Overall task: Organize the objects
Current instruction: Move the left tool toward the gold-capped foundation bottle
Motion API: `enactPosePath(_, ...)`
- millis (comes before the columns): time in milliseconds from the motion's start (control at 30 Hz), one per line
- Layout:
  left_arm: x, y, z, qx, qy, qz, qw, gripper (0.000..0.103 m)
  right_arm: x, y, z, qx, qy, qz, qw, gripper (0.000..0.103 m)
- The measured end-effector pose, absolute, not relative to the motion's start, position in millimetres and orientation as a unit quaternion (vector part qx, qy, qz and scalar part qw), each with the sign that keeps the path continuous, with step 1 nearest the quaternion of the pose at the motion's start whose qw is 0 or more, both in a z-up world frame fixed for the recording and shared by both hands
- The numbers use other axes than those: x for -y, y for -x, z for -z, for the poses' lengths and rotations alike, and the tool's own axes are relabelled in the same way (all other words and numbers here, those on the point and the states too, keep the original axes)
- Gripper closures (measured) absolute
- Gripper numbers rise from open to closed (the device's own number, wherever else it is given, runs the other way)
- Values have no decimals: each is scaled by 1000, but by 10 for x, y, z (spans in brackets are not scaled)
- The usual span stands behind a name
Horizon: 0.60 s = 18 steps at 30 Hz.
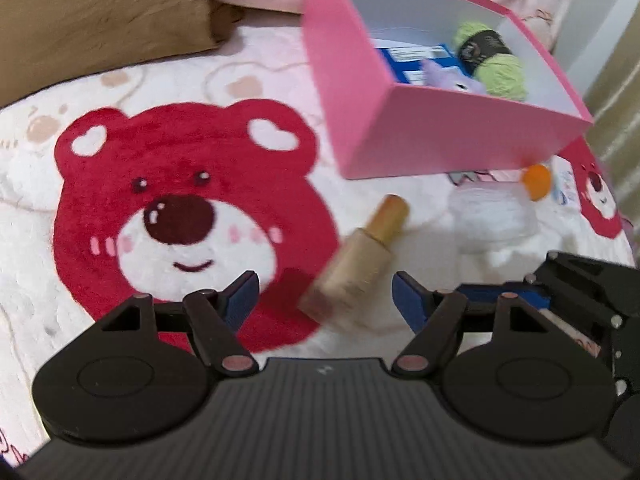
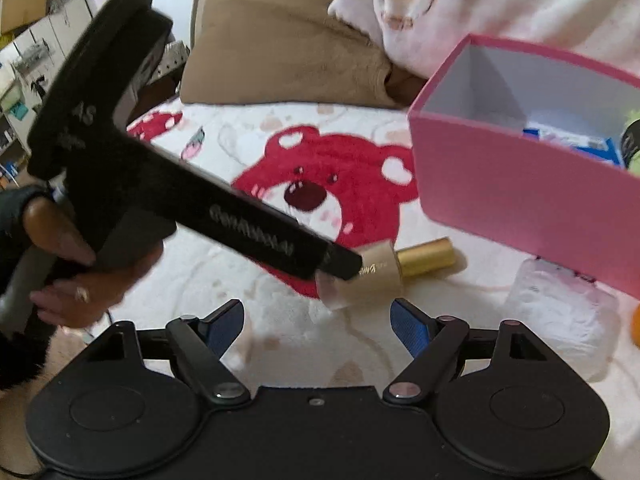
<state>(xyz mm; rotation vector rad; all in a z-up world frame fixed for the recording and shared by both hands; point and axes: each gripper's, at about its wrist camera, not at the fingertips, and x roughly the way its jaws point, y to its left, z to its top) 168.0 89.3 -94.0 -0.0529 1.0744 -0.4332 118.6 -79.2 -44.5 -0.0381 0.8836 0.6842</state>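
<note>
A beige cosmetic bottle with a gold cap (image 1: 358, 262) lies on the bear-print blanket, just ahead of my open left gripper (image 1: 325, 298). In the right wrist view the left gripper's tip (image 2: 344, 266) reaches the bottle (image 2: 384, 274) at its beige body. My right gripper (image 2: 317, 326) is open and empty, just short of the bottle. A pink box (image 1: 404, 136) stands behind, holding green yarn (image 1: 494, 60), a blue carton (image 1: 416, 62) and a purple plush (image 1: 452, 78). It also shows in the right wrist view (image 2: 520, 196).
A clear plastic container (image 1: 494, 216) and an orange ball (image 1: 537, 179) lie right of the bottle, below the box. A brown pillow (image 2: 288, 44) and a pink plush blanket (image 2: 460, 4) lie behind. Shelves and cartons (image 2: 28, 4) stand far left.
</note>
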Motion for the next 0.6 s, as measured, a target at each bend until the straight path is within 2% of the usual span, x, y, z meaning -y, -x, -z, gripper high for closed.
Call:
enactPosePath(200, -920, -1799, 1165, -523, 84, 214, 821, 31, 679, -1190, 615, -408, 45, -322, 853, 19)
enactPosePath(367, -803, -1807, 1270, -529, 116, 225, 810, 36, 600, -1148, 708, -406, 80, -319, 852, 19)
enactPosePath(600, -823, -1650, 1241, -541, 191, 253, 779, 36, 751, -1126, 735, -426, 50, -295, 854, 19)
